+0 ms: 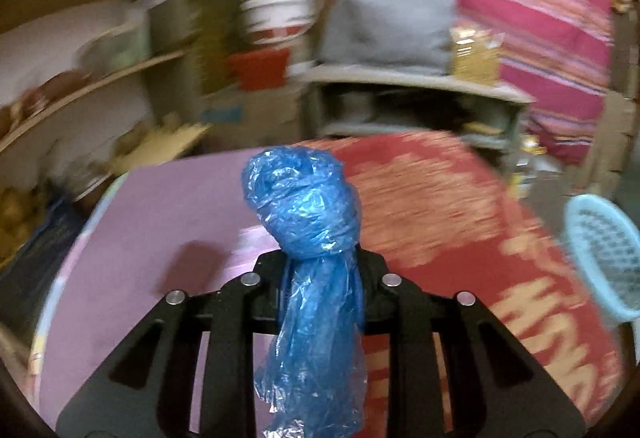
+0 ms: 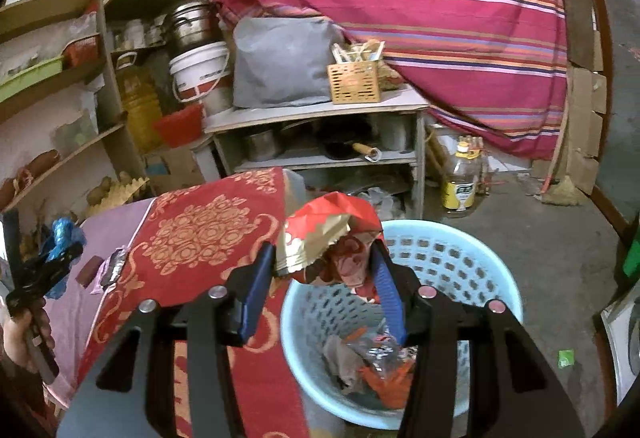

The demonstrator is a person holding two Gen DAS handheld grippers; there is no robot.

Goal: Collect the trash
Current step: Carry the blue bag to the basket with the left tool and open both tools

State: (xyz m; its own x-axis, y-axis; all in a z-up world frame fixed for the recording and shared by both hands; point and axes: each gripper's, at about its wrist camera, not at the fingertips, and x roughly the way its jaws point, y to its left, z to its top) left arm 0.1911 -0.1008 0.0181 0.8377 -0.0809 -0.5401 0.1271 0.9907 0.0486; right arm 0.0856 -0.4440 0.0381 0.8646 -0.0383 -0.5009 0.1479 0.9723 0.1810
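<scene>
My left gripper (image 1: 320,258) is shut on a knotted blue plastic bag (image 1: 304,206) and holds it above the table's pink mat (image 1: 168,214). It also shows at the left of the right wrist view (image 2: 60,250), still holding the bag. My right gripper (image 2: 326,262) has its jaws apart around a crumpled red and gold wrapper (image 2: 328,238), which rests against the right finger over the light blue basket (image 2: 472,266). The basket holds several pieces of trash and shows at the right edge of the left wrist view (image 1: 604,250).
A red patterned cloth (image 2: 200,234) covers the table beside the basket. A foil scrap (image 2: 114,266) and a small dark red block (image 2: 89,270) lie on the pink mat. Shelves (image 2: 316,154), buckets, a bottle (image 2: 460,178) and a striped cloth stand behind.
</scene>
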